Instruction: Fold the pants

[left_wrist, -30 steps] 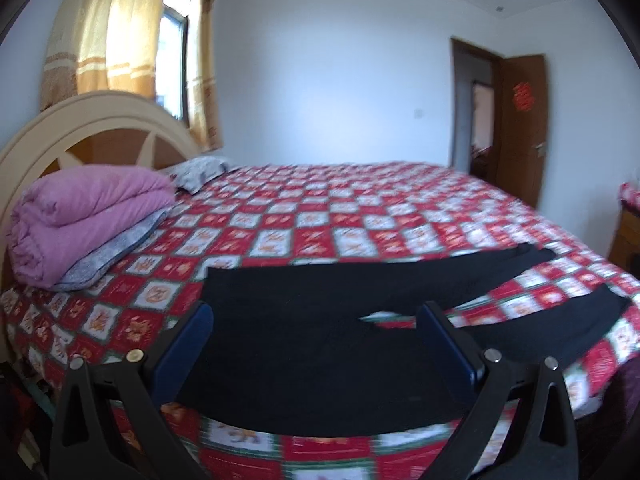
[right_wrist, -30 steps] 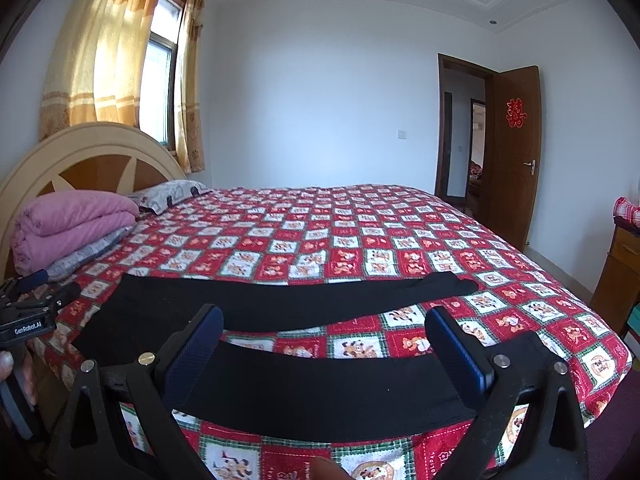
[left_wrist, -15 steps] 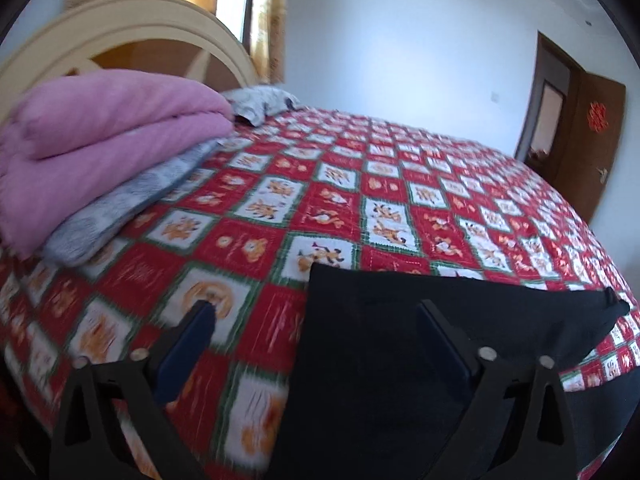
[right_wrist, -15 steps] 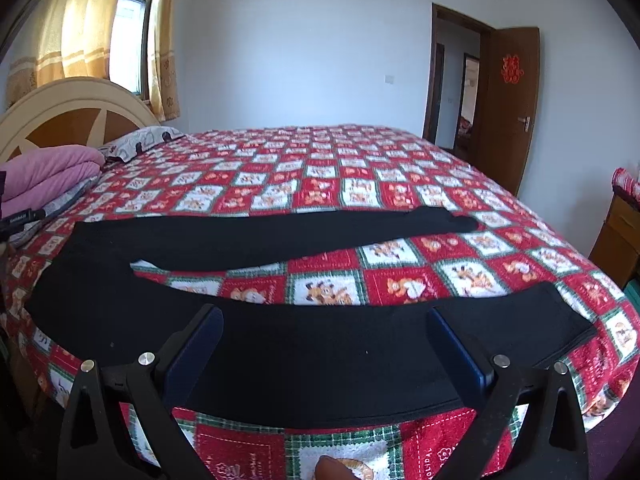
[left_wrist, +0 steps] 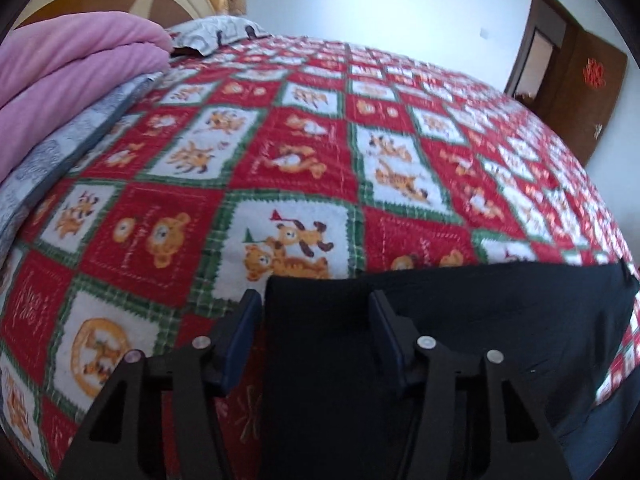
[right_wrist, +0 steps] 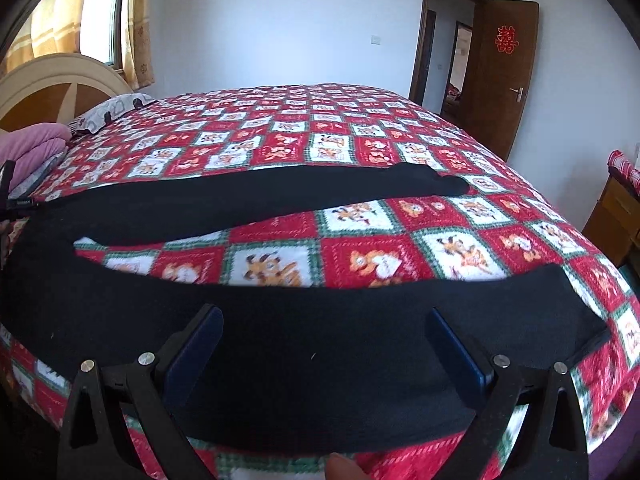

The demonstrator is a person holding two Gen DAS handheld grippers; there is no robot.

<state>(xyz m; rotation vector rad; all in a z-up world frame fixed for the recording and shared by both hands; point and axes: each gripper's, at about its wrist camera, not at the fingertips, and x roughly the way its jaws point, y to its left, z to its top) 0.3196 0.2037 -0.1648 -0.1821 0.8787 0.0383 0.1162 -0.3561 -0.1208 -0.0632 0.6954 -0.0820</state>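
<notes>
Black pants (right_wrist: 280, 332) lie spread flat on the bed, waist to the left, the two legs running right and parted in a V. My left gripper (left_wrist: 316, 300) is open, its jaws narrowed, low over the waistband's far corner (left_wrist: 304, 292), which lies between its fingers. My right gripper (right_wrist: 324, 320) is wide open just above the middle of the near leg. The far leg (right_wrist: 320, 188) ends at mid-bed. The left gripper shows at the right wrist view's left edge (right_wrist: 12, 200).
The bed has a red and green cartoon-check quilt (left_wrist: 304, 152). A folded pink blanket (left_wrist: 60, 80) and a grey pillow (left_wrist: 216, 36) lie by the headboard. A brown door (right_wrist: 504, 76) stands open at the back right, and a wooden cabinet (right_wrist: 616, 216) stands at the right.
My left gripper has moved left and down to the waistband corner and its jaws have narrowed. My right gripper has dropped closer to the near leg and stayed wide open.
</notes>
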